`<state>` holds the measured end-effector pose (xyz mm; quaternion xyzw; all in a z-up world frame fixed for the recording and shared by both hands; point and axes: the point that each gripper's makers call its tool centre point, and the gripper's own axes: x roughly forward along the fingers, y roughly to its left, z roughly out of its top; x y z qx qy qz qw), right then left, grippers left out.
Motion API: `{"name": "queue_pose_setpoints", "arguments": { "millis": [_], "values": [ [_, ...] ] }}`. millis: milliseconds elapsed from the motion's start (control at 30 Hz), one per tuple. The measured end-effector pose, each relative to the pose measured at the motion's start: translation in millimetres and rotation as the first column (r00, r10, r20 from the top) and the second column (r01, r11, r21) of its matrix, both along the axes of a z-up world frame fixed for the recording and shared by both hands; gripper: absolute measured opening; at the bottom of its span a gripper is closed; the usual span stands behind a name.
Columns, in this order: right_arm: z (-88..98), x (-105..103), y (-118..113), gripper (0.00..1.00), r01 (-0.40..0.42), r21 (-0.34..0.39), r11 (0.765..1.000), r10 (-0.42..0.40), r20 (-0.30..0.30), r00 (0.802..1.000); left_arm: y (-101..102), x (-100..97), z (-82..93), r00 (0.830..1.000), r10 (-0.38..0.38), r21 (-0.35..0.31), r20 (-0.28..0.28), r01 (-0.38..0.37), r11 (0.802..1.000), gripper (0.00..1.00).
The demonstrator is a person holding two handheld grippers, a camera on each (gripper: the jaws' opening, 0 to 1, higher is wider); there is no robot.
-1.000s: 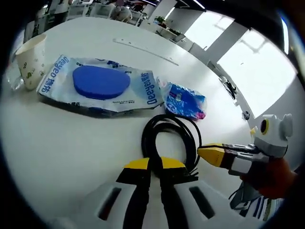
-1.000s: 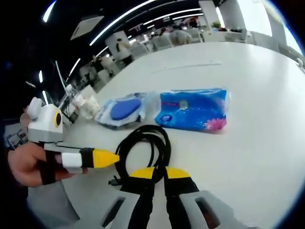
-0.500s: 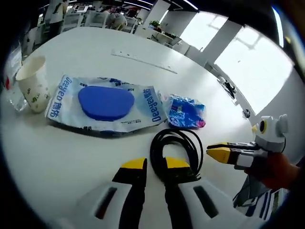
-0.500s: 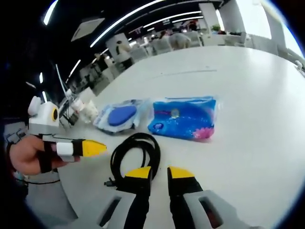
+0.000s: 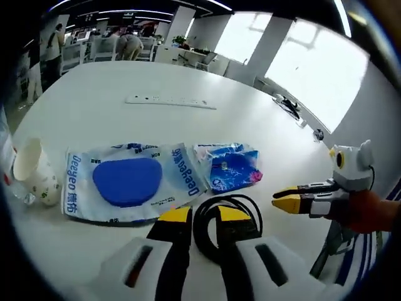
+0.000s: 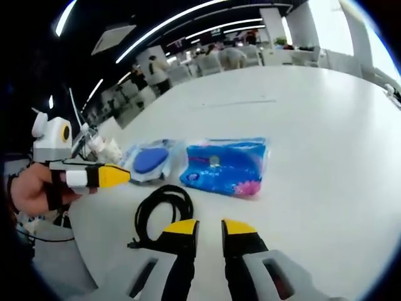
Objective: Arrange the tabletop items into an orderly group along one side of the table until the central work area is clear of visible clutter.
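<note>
Hovering Over the Coiled Cable, Both Jaws Parted and Empty

Holding my left gripper (image 5: 196, 216) low at the bottom centre of the left gripper view, jaws slightly spread, gripping nothing. The black cable coil (image 5: 227, 221) lies on the white desk (image 5: 156, 122) just beyond them. A wipes pack (image 5: 128, 182) sits centre left, the blue tissue packet (image 5: 229, 166) just beside it, a paper cup (image 5: 34, 172) at far left. My right gripper (image 6: 203, 229) stands likewise parted at bottom centre of the right gripper view, the cable at lower left, the tissue packet centre.
</note>
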<state>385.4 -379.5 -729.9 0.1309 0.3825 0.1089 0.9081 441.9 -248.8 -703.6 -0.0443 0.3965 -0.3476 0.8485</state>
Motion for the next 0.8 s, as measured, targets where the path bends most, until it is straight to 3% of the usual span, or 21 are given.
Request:
{"name": "queue_pose_setpoints", "arguments": {
  "millis": [800],
  "values": [
    [6.4, 38.3, -36.0, 0.12, 0.032, -0.016, 0.999, -0.032, 0.011, 0.999, -29.5, 35.2, 6.0, 0.999, -0.033, 0.008, 0.016, 0.032, 0.999, 0.11]
  ]
}}
